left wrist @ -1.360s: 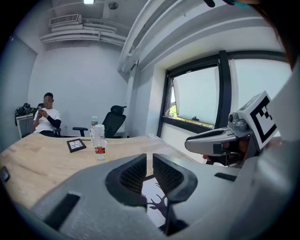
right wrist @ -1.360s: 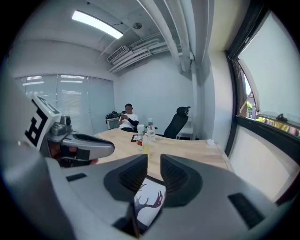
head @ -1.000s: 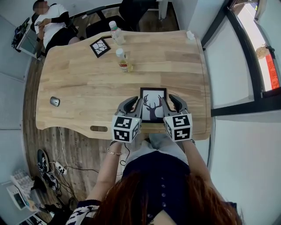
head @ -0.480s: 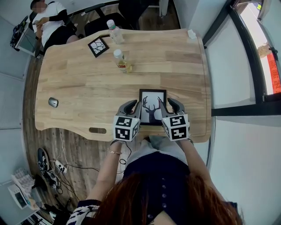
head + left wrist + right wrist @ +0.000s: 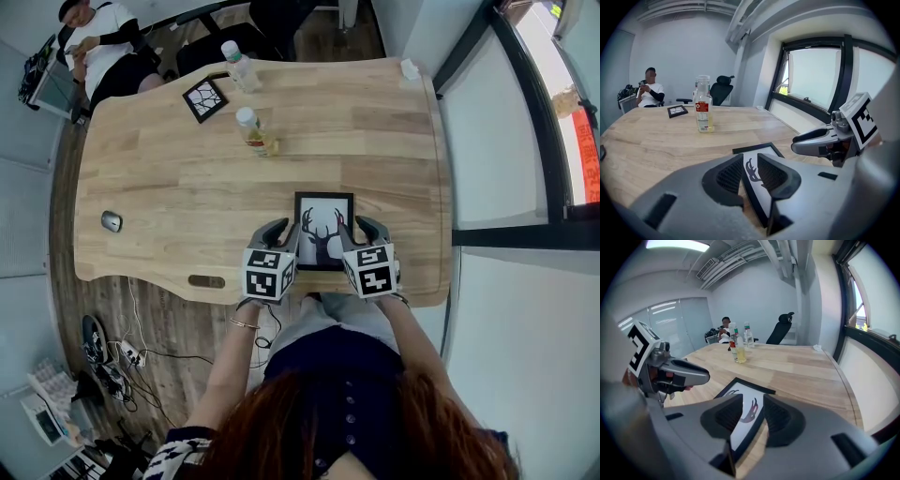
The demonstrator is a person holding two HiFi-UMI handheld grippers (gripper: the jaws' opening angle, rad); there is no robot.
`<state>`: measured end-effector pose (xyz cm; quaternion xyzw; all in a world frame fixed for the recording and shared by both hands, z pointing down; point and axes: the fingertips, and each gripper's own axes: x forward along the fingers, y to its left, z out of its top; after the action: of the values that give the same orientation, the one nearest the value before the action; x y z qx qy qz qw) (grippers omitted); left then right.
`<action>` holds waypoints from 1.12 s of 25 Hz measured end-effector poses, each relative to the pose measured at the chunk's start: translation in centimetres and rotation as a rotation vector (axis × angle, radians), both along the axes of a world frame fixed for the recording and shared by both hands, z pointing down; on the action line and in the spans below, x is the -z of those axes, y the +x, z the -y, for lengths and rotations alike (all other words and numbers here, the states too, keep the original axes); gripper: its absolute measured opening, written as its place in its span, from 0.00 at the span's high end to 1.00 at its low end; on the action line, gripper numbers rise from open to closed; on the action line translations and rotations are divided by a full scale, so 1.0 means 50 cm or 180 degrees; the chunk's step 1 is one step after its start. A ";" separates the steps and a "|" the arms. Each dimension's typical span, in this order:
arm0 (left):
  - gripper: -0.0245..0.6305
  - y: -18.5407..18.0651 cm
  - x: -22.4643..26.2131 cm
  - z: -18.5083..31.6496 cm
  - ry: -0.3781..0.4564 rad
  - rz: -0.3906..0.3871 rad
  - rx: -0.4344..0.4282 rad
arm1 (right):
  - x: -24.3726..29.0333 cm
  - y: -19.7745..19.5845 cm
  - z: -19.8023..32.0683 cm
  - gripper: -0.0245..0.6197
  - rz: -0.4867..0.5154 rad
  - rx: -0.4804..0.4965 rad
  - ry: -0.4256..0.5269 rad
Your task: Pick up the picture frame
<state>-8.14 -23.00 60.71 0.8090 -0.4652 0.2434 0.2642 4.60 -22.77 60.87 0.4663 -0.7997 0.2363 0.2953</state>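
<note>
Your left claw (image 5: 280, 231) and right claw (image 5: 364, 229), lower than a second ago and just opened, straddle opposite edges of the picture frame (image 5: 324, 208), flat and ungripped on the bench (image 5: 178, 169).

Table (image 5: 169, 178): was pale wood;
Floor (image 5: 187, 319): was dark planks;
Window (image 5: 813, 75): was dark-framed, bright;
Walls (image 5: 679, 56): were grey;
Chair (image 5: 723, 88): stood black beyond table

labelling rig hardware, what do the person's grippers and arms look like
Both the left gripper and right gripper are grey plastic with curved jaws, dark ribbed pads and a white cube of black square markers. The person wears a thin bracelet on the left wrist and a dark buttoned top.
</note>
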 end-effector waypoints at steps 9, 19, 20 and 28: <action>0.78 0.001 -0.051 -0.021 -0.0263 0.0022 0.0040 | -0.053 0.008 -0.013 0.73 -0.0014 -0.0028 -0.0233; 0.74 -0.004 -0.104 -0.045 -0.0530 0.0062 0.0093 | -0.096 0.016 -0.025 0.72 0.0008 -0.0117 -0.0452; 0.74 -0.004 -0.107 -0.046 -0.0550 0.0058 0.0102 | -0.100 0.015 -0.027 0.72 0.0012 -0.0121 -0.0472; 0.72 -0.003 -0.136 -0.059 -0.0687 0.0089 0.0112 | -0.124 0.016 -0.036 0.72 0.0023 -0.0212 -0.0601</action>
<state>-8.28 -20.07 67.52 0.7641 -0.4540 0.2987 0.3475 5.40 -20.97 67.09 0.4619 -0.7590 0.3220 0.3270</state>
